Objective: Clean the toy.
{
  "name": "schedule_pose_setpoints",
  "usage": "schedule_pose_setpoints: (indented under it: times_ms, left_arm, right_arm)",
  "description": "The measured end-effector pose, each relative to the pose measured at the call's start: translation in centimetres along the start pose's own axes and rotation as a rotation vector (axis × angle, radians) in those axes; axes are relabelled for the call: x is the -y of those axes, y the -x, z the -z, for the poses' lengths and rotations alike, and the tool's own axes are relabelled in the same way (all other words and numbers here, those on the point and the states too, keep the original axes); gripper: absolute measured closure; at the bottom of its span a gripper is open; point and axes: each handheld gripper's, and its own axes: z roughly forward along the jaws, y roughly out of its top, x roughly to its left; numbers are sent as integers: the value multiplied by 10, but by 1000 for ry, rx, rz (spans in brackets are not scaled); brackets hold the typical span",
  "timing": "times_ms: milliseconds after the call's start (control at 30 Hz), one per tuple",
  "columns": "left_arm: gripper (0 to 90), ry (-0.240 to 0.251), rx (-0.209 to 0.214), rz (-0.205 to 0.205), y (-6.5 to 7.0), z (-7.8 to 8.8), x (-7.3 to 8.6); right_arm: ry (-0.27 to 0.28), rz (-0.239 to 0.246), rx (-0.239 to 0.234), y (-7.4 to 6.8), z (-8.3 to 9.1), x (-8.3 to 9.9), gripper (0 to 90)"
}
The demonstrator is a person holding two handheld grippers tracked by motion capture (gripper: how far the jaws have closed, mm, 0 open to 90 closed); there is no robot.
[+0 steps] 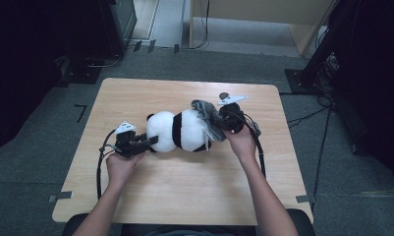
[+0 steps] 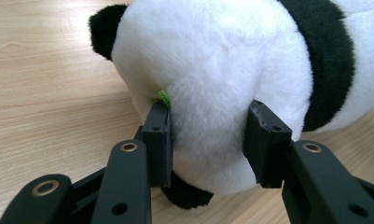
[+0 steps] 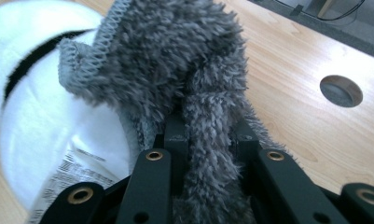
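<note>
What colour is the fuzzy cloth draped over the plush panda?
Grey, with a stitched edge; the fuzzy cloth shows best in the right gripper view.

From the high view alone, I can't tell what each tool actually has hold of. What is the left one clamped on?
Observer: The left tool has its jaws pressed into the white plush at one end of the toy panda, with fur bulging between them.
Operator: And the right one, is it on the panda too?
Observer: No. The right tool pinches a fold of the fuzzy grey cloth, which is draped against the panda's other end.
Operator: Anything on the toy I can't make out from above?
Observer: A white printed label lies on the panda's body near the right tool, and a small green tag sticks out beside one jaw of the left tool.
</note>
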Motion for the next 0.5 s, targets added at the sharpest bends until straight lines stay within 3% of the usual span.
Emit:
schedule_pose_setpoints:
  times_ms: [100, 300, 333, 367, 467, 500]
  left_arm:
    - [567, -3, 0, 2, 0, 0, 0]
    - [566, -2, 5, 4, 0, 1, 0]
    - [566, -1, 6, 6, 0, 1, 0]
    - [566, 0, 7, 8, 0, 1, -1]
    - [566, 1, 8, 5, 1, 2, -1]
    - [566, 3, 9, 5, 1, 2, -1]
  right_arm:
    - [14, -36, -22, 3, 2, 0, 755]
    - [77, -40, -57, -1, 18, -13, 758]
    - [114, -42, -103, -9, 24, -20, 758]
    - [114, -42, -103, -9, 24, -20, 758]
    - [122, 19, -127, -31, 25, -37, 758]
    - [122, 19, -127, -31, 25, -37, 758]
